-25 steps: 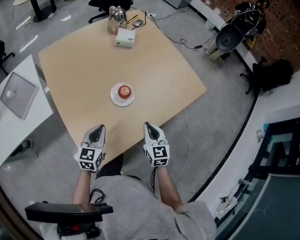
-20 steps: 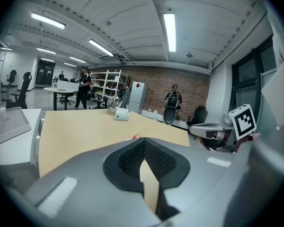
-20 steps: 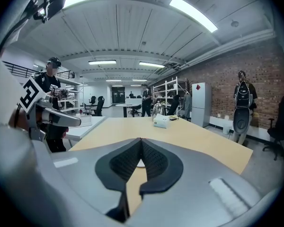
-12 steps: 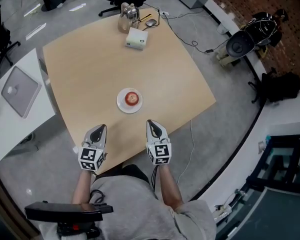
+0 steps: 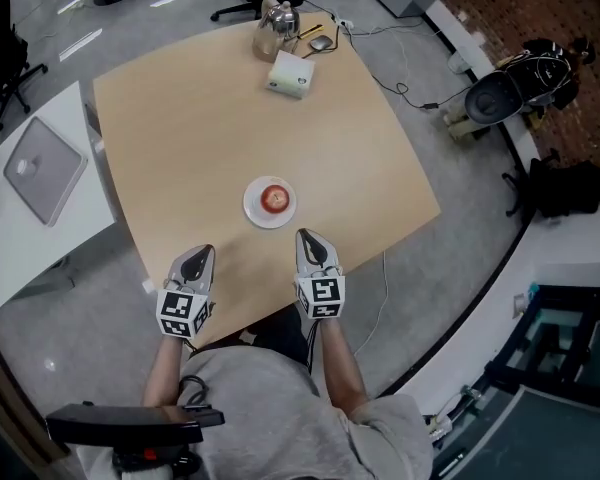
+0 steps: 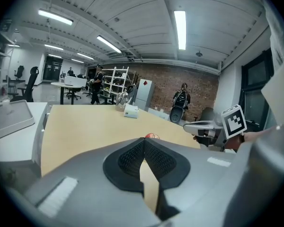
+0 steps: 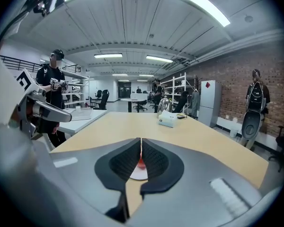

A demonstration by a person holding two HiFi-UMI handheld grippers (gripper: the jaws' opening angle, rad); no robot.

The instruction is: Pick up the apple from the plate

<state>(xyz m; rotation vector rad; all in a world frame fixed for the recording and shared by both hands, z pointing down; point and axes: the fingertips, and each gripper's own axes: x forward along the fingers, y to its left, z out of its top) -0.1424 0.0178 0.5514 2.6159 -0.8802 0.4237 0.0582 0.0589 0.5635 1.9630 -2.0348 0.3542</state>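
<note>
Left gripper (image 5: pixel 198 253) and right gripper (image 5: pixel 307 236) have neared the one apple (image 5: pixel 274 199) on one plate (image 5: pixel 254 211), fingers apparently together.

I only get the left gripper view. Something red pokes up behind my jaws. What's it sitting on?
Observer: That's the apple. It sits on a small white plate near the middle of the table.
Operator: Is my other gripper holding anything?
Observer: No. The right gripper has its jaws together and empty, lined up with the apple.
</note>
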